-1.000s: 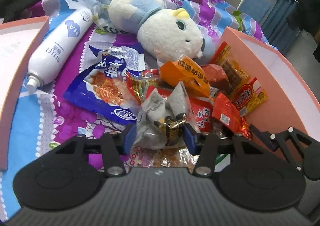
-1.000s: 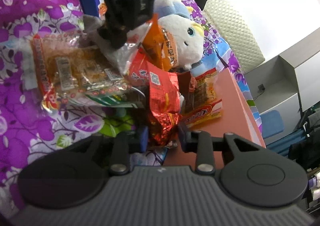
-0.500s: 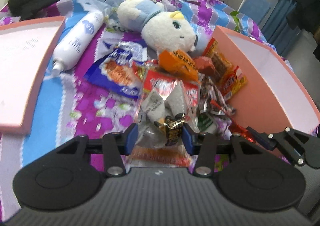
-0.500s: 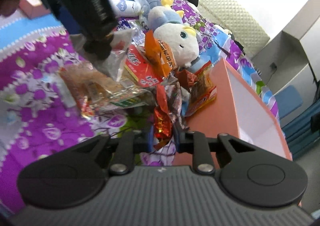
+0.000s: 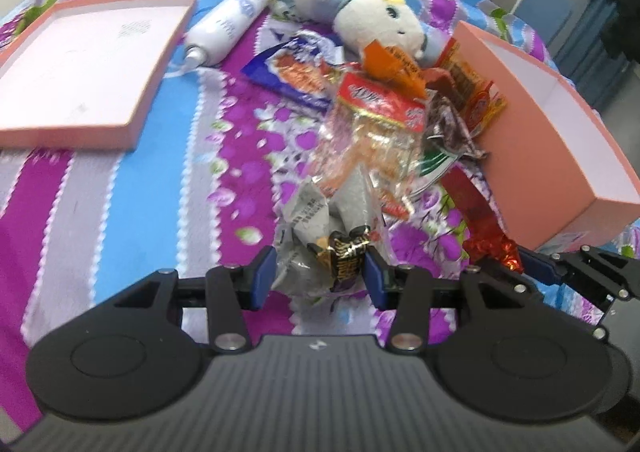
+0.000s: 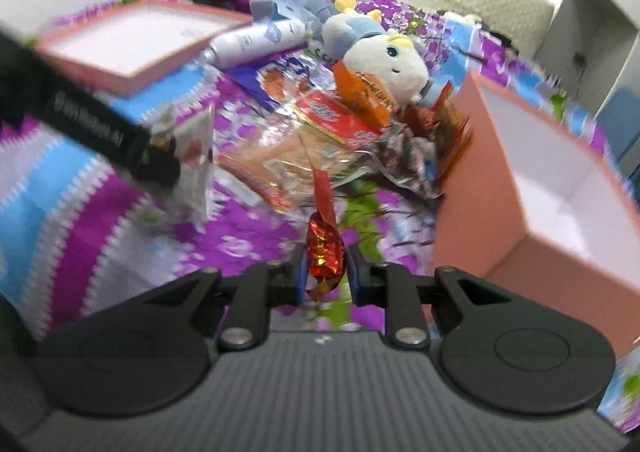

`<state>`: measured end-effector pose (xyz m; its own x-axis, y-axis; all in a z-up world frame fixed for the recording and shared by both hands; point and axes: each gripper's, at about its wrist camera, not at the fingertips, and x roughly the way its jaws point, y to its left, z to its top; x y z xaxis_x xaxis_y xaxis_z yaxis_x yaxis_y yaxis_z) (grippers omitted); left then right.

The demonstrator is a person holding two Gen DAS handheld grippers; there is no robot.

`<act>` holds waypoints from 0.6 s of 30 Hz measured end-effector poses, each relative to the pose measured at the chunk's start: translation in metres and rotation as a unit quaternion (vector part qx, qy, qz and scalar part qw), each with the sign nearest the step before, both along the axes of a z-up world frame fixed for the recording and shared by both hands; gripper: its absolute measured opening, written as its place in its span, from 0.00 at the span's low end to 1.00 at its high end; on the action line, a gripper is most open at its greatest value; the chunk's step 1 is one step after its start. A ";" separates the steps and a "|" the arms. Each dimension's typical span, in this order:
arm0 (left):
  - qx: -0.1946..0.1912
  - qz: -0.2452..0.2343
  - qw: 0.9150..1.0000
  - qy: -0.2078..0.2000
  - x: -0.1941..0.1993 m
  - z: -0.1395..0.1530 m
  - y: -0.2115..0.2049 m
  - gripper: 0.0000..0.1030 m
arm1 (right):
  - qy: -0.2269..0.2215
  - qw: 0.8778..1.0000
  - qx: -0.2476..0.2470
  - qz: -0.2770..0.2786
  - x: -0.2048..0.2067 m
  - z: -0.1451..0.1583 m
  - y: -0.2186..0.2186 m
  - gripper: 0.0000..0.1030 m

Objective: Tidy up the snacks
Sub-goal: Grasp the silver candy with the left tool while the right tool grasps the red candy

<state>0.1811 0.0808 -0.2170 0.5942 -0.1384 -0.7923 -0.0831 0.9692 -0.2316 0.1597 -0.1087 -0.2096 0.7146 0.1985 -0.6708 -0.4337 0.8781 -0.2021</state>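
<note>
Left gripper (image 5: 320, 272): fingers clamped on a crumpled grey-and-clear plastic snack bag (image 5: 320, 228) with a black-gold wrapper inside, held above the purple floral bedspread (image 5: 120, 180). Right gripper (image 6: 326, 272): fingers clamped on a shiny red foil snack packet (image 6: 325, 248), its tail sticking up past the fingertips. Ahead of both sets of fingers lies a pile of loose snack packets (image 5: 380, 108). Open pink cardboard box (image 6: 560, 180) sits just right of the right fingers. Shallow pink box lid (image 5: 88, 64) sits far left ahead of the left fingers. White plush toy (image 5: 376, 16) and white spray bottle (image 5: 228, 28) lie beyond the pile.
</note>
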 end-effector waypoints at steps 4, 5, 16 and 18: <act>0.000 0.019 1.000 0.014 -0.009 -0.008 0.005 0.51 | 0.050 0.995 0.083 -0.019 0.010 -0.003 -0.011 0.23; 0.000 0.023 1.000 0.018 -0.010 -0.011 0.006 0.51 | 0.057 0.993 0.100 -0.024 0.012 -0.005 -0.014 0.23; -0.026 0.028 0.999 0.010 -0.008 -0.031 0.010 0.66 | 0.072 0.982 0.158 -0.067 0.023 -0.023 -0.028 0.24; -0.032 0.035 0.999 0.011 -0.005 -0.036 0.011 0.69 | 0.075 0.983 0.154 -0.065 0.026 -0.026 -0.027 0.24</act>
<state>0.1758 0.0921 -0.2532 0.5868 -0.1479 -0.7961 -0.1553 0.9444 -0.2900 0.1855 -0.1357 -0.2360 0.6455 0.3227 -0.6923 -0.3187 0.9375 0.1398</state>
